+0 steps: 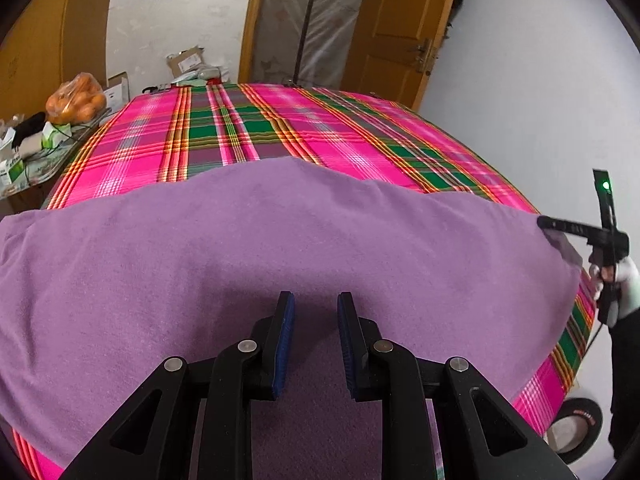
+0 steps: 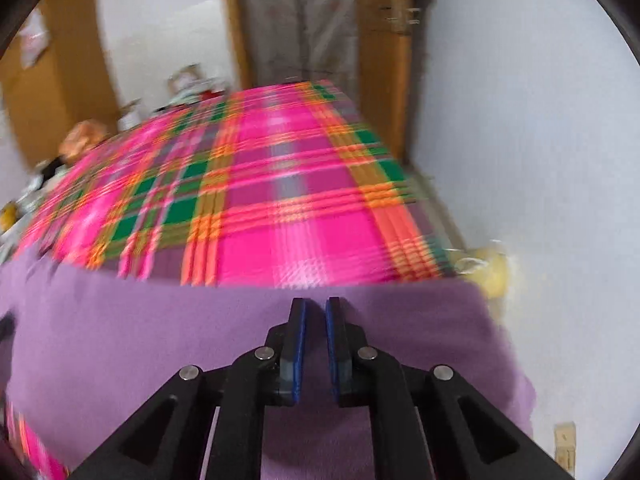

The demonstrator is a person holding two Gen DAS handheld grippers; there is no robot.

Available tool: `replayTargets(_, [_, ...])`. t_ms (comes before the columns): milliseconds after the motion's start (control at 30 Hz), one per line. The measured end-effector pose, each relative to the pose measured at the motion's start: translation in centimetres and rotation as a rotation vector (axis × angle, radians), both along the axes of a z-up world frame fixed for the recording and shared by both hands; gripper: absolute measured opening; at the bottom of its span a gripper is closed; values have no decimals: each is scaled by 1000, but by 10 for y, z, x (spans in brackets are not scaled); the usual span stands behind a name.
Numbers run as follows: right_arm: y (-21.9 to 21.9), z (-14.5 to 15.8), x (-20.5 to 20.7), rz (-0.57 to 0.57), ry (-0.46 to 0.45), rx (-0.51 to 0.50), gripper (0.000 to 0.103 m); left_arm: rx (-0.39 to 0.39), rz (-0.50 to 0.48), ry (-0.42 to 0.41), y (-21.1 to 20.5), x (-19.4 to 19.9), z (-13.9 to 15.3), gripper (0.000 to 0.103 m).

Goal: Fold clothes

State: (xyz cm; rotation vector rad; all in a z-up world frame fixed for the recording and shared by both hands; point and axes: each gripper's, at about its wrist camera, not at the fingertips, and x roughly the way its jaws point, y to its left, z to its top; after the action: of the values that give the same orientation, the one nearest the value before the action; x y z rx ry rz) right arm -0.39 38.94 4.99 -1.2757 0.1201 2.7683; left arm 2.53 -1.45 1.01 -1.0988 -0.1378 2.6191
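Purple fleece, a soft rectangular garment (image 1: 248, 264), lay spread across the near part of a pink, green and orange plaid bedcover (image 1: 280, 132), its far edge running unevenly over the checks. From the left wrist camera the left gripper (image 1: 316, 300) hung over the cloth with its blue-padded jaws apart and nothing between them. Only this view showed the right gripper (image 1: 546, 226) from outside: a black tool in a white-gloved hand (image 1: 622, 284) at the garment's right corner, its tip against the cloth there, though whether it pinched the cloth could not be told. A green light glowed on its upright part.

The right wrist camera was blurred. Its own view of the right gripper (image 2: 315, 304) showed the jaws slightly apart, a narrow gap between the pads, with no cloth in it and purple fleece beneath.

Left of the bed stood a cluttered side table (image 1: 48, 160) bearing a clear plastic bag of oranges (image 1: 76, 100). Beyond the bed were a brown wooden door (image 1: 404, 28) and cardboard boxes (image 1: 188, 60). A black tape roll (image 1: 576, 428) lay on the floor by the bed's right edge.
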Motion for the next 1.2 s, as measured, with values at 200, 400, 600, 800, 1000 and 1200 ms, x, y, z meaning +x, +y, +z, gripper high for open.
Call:
replayTargets(200, [-108,21,10,347,59,-142,13,50,9,-16,-6,-2,-2,23])
replayTargets(400, [-199,-3,-13,530,-63,-255,13,88,6,-17,-9,-3,-3,23])
replayTargets(600, [-149,-30,-52,351,-80,-402,0,117,-10,-10,-11,1,-4,23])
replayTargets(800, [-145,-23,-41,213,-33,-326,3,131,-14,16,-13,5,-1,23])
replayTargets(1000, [-197,-16,-29,386,-49,-319,5,121,79,16,-43,-1,1,23])
replayTargets(1200, [-165,-25,-37,263,-68,-396,2,174,148,-24,-75,-4,-5,23])
